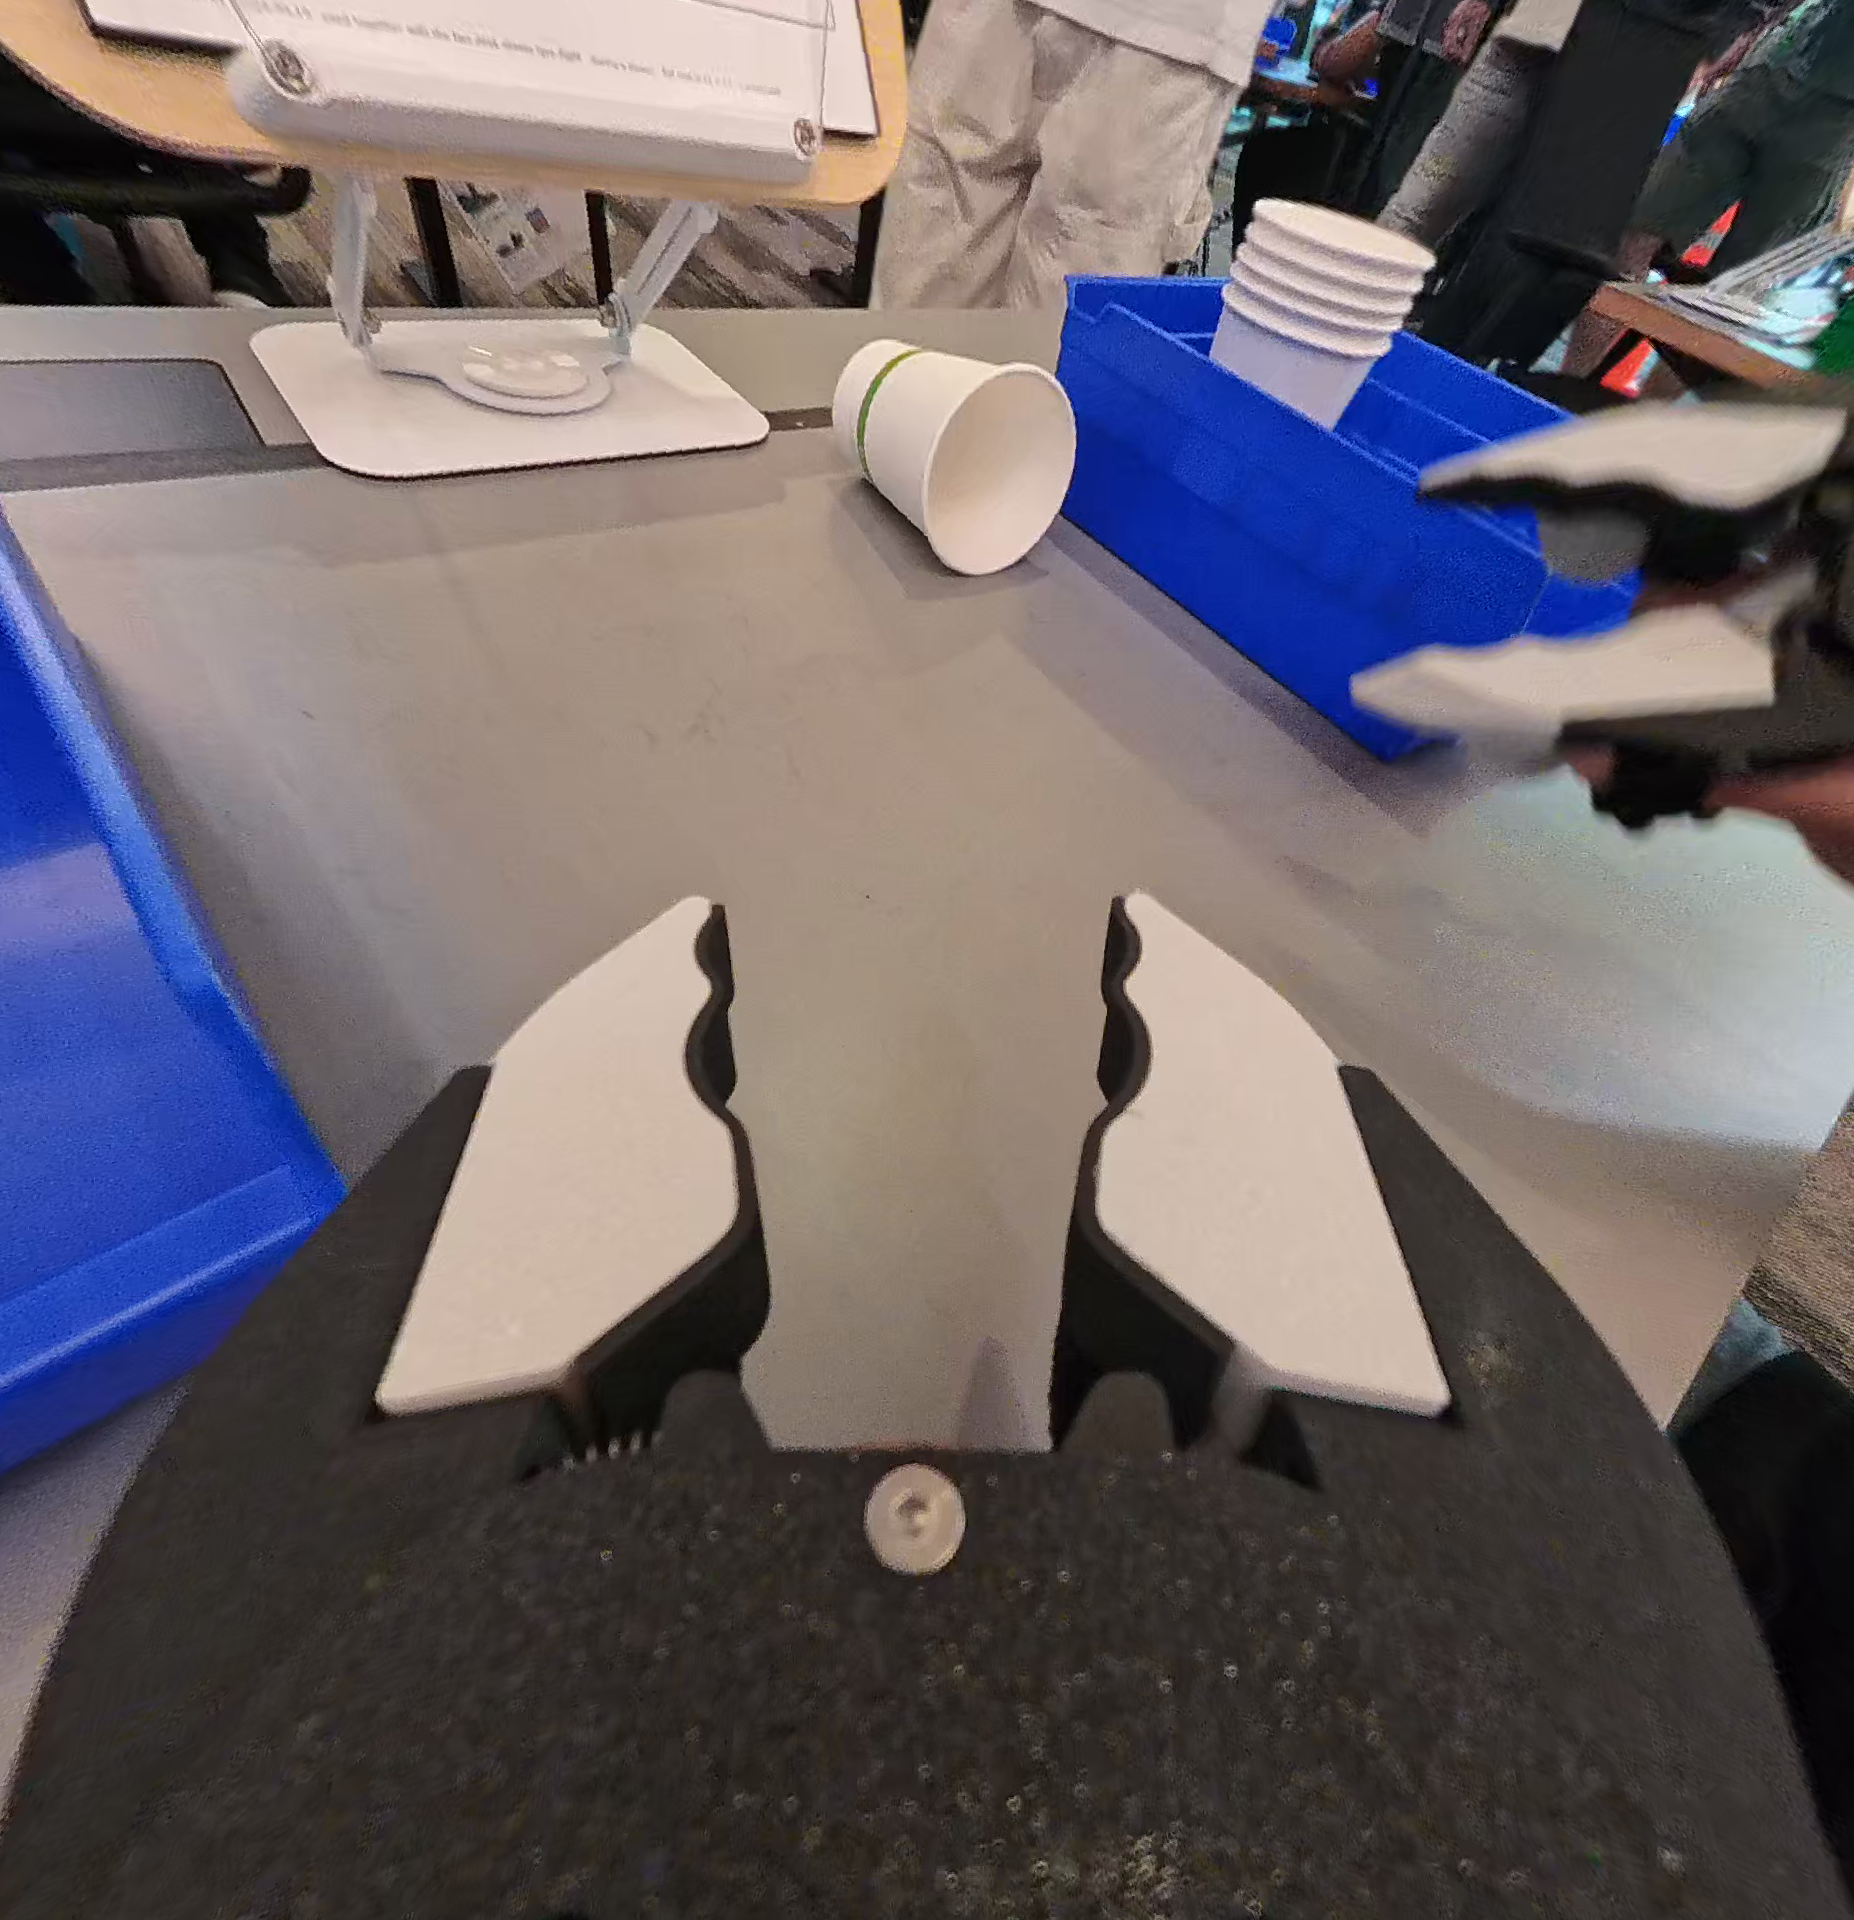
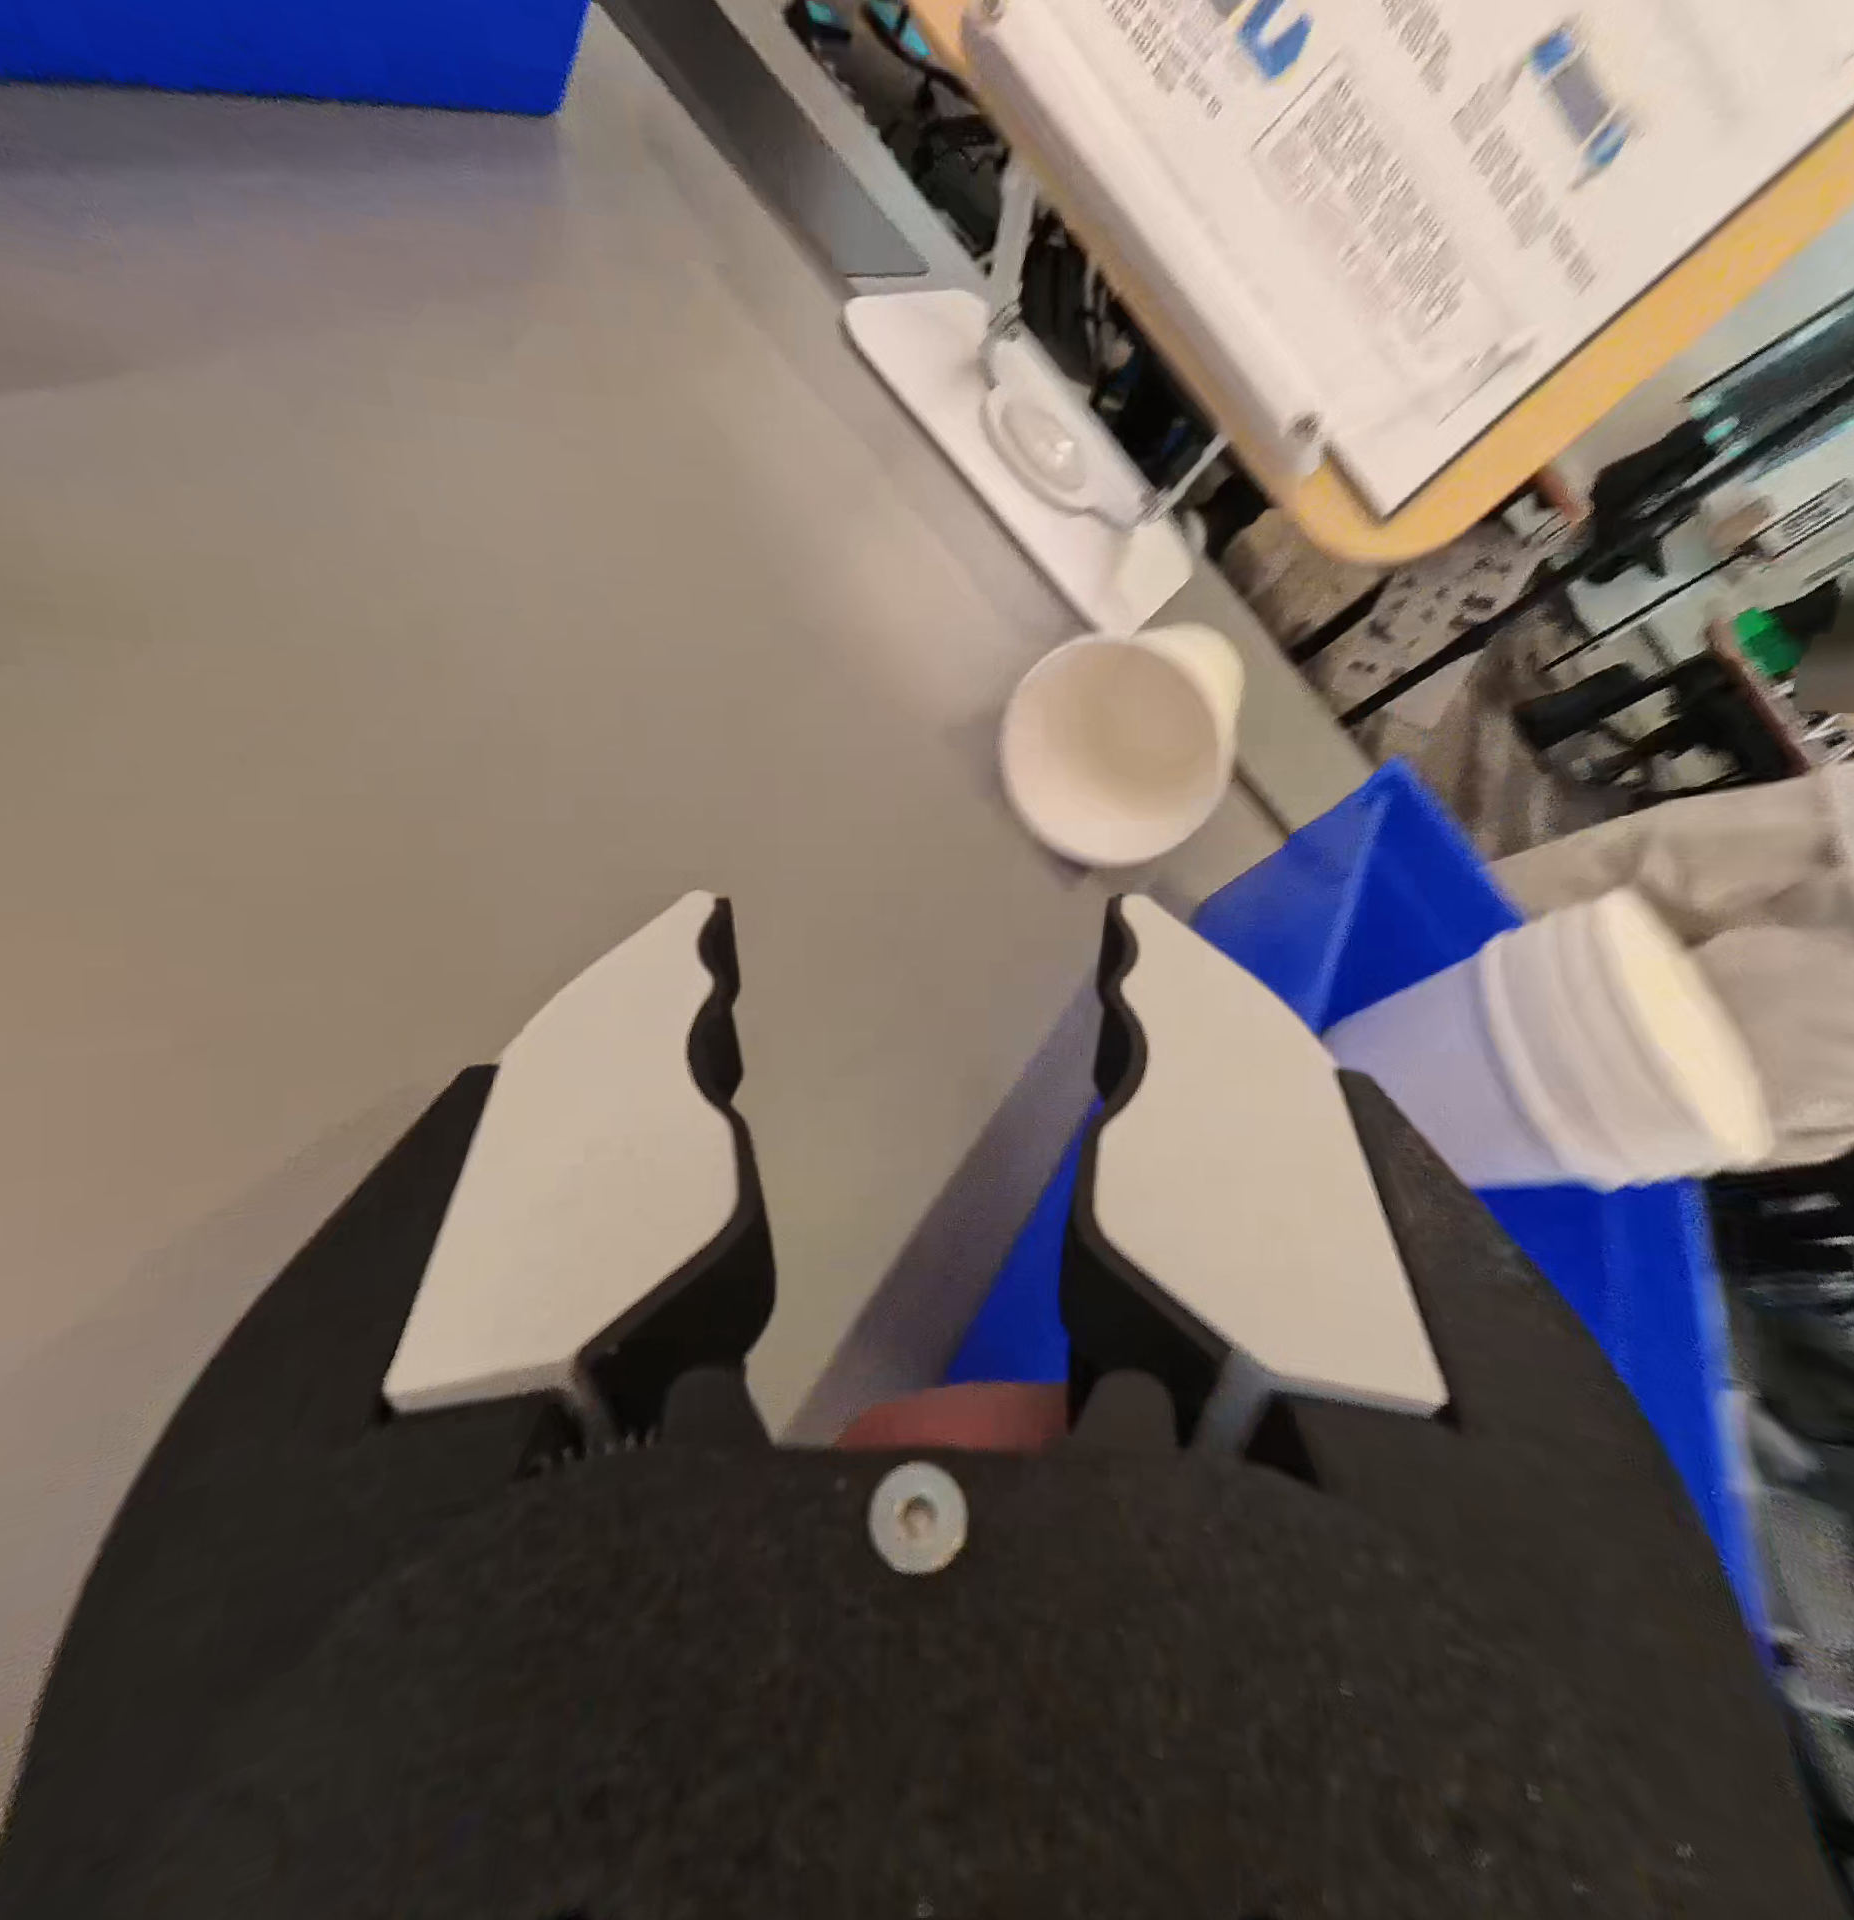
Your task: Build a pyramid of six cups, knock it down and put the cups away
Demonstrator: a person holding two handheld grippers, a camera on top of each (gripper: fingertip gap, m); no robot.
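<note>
1. Left wrist view: one paper cup (image 1: 949, 457) lies on its side near the desk's (image 1: 694, 675) far edge, beside the blue bin (image 1: 1266, 520) holding the stacked cups (image 1: 1318, 301).
2. Left gripper (image 1: 915, 914) and right gripper (image 2: 915, 914): jaws apart, empty.
3. Cup likely light, crushable; grip the wall gently near the rim.

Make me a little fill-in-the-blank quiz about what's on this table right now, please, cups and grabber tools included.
1. The loose cup on the grey table is lying on its ____.
2. The stack of cups stands inside a bin coloured ____.
3. The left gripper and the right gripper both hold ____.
4. The loose cup has a thin stripe coloured ____.

Missing words: side; blue; nothing; green
</note>
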